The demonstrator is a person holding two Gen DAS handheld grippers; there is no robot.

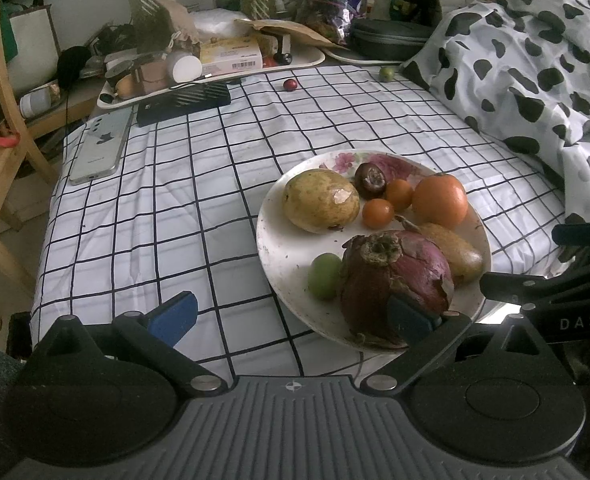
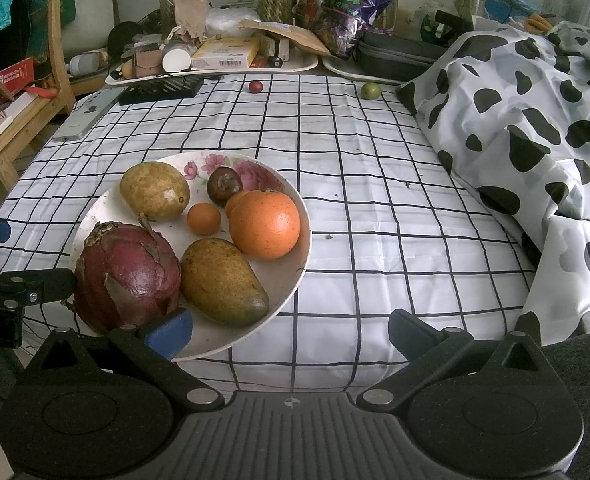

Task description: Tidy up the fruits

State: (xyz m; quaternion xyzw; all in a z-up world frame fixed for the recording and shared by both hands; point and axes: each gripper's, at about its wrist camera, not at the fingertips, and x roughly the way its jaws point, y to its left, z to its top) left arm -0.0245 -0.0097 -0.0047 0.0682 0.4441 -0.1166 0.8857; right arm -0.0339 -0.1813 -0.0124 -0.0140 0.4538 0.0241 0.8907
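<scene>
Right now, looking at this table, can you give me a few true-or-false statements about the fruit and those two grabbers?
1. The orange lies on the plate. True.
2. The red fruit sits on the plate. False: it lies on the cloth, far side.
3. The right gripper holds a mango. False: its jaws are open and empty.
4. A green fruit lies near the spotted fabric. True.
5. The left gripper has open jaws. True.

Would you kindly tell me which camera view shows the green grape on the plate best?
The left wrist view: the green grape lies unobstructed beside the dragon fruit. In the right wrist view the dragon fruit hides it entirely.
</scene>
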